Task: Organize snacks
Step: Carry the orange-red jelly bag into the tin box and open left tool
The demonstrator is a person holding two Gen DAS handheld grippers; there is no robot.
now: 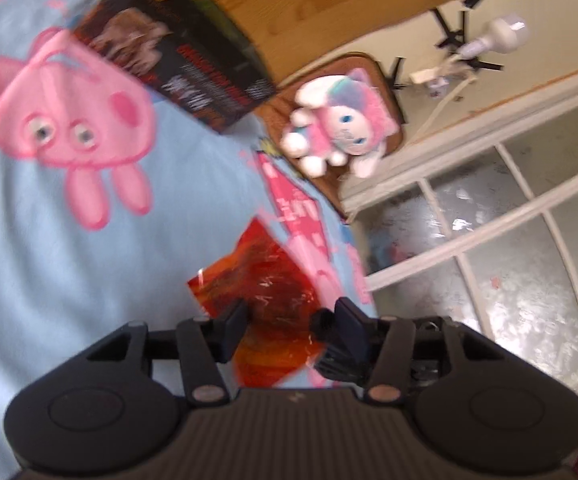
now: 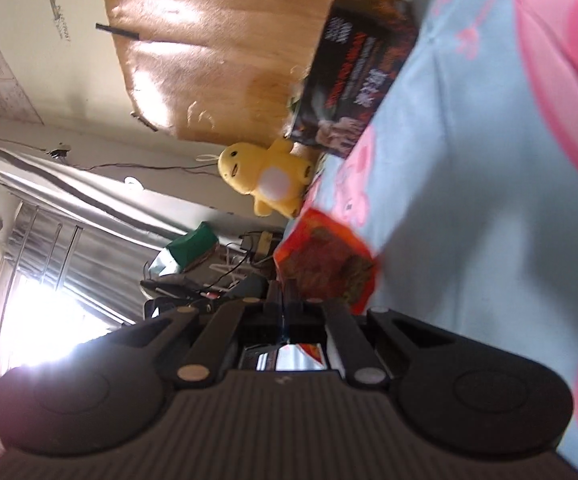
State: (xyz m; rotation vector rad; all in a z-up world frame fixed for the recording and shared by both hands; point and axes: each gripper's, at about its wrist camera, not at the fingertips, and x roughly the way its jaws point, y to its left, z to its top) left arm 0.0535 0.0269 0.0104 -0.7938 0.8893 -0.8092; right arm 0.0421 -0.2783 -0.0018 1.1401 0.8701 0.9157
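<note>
A red-orange snack packet [image 1: 267,296] lies on the light blue cartoon-pig bedsheet [image 1: 41,272]. My left gripper [image 1: 289,320] is open just above it, one finger on each side. A black snack box [image 1: 181,48] stands further off by the wooden headboard [image 1: 329,4]. In the right wrist view my right gripper [image 2: 287,304] is shut on the edge of a red-orange snack packet [image 2: 325,266], held over the bedsheet [image 2: 469,200]. The black snack box [image 2: 361,68] stands beyond it against the headboard [image 2: 217,48].
A pink and white plush toy [image 1: 337,124] sits on a brown chair beside the bed. A yellow plush toy [image 2: 265,178] sits at the bed's edge. A window with white bars [image 1: 509,220] and a cluttered desk [image 2: 217,272] lie past the bed.
</note>
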